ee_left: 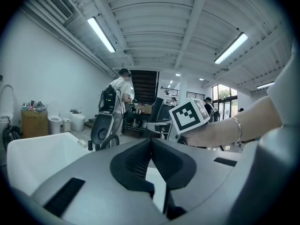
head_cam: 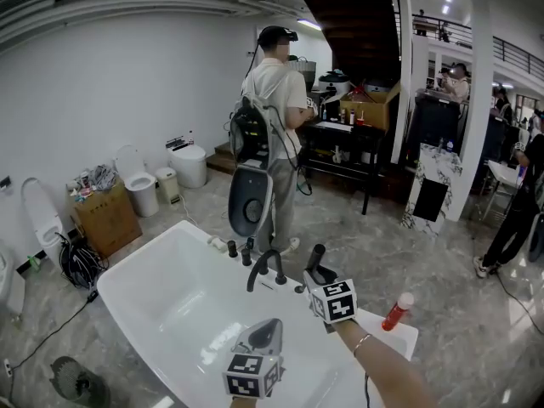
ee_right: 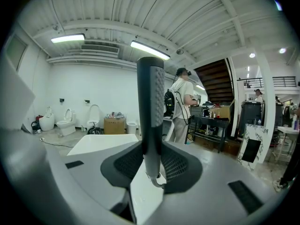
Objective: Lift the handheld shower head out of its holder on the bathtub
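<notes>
The handheld shower head (head_cam: 317, 253) is a dark grey wand that stands upright just right of the black faucet (head_cam: 263, 270) on the white bathtub's rim (head_cam: 153, 262). My right gripper (head_cam: 321, 277) is shut on it. In the right gripper view the shower head (ee_right: 150, 102) rises straight up between the jaws of the right gripper (ee_right: 151, 161), and its lower end shows a small metal fitting. My left gripper (head_cam: 272, 325) hovers over the tub, nearer to me, with its jaws together and nothing in them. The left gripper (ee_left: 150, 143) looks toward the right gripper's marker cube (ee_left: 190, 115).
A red bottle (head_cam: 397, 311) stands on the tub's right ledge. Small black knobs (head_cam: 240, 251) sit left of the faucet. A person with a backpack (head_cam: 274, 117) stands beyond the tub by a black table (head_cam: 348, 147). Toilets (head_cam: 140, 181), a cardboard box (head_cam: 106, 215) and cables (head_cam: 78, 262) line the left wall.
</notes>
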A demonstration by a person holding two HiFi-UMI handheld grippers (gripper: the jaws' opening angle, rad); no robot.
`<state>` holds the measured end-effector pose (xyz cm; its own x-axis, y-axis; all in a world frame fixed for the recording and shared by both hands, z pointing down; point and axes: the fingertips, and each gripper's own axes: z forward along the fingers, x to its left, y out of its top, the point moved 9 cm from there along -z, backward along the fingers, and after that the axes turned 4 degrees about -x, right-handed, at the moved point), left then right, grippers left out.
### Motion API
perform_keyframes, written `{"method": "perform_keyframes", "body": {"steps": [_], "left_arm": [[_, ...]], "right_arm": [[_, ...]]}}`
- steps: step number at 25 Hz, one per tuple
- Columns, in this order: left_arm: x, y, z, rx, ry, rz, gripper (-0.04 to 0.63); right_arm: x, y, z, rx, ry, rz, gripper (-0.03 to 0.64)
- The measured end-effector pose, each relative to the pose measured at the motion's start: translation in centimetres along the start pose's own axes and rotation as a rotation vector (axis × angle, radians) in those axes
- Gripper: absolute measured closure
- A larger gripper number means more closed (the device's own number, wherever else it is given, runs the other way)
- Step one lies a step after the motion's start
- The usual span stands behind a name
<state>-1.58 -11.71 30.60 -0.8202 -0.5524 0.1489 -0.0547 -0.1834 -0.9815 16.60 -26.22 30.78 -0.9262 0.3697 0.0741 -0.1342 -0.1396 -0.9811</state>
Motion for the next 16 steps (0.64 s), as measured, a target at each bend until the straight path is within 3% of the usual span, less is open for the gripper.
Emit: {"method": "perform_keyframes", "body": {"steps": [9, 16], "left_arm": [[0.9, 0.9, -0.1, 0.000, 0.004, -0.001, 0.575], [5.5, 2.5, -2.9, -0.002, -0.001, -0.006, 0.575]], "right_arm": [[0.4, 0.6, 0.5, 0.003, -0.005, 0.019, 0.494], [4.8, 2.6, 2.4, 0.007, -0.020, 0.032, 0.494]]}}
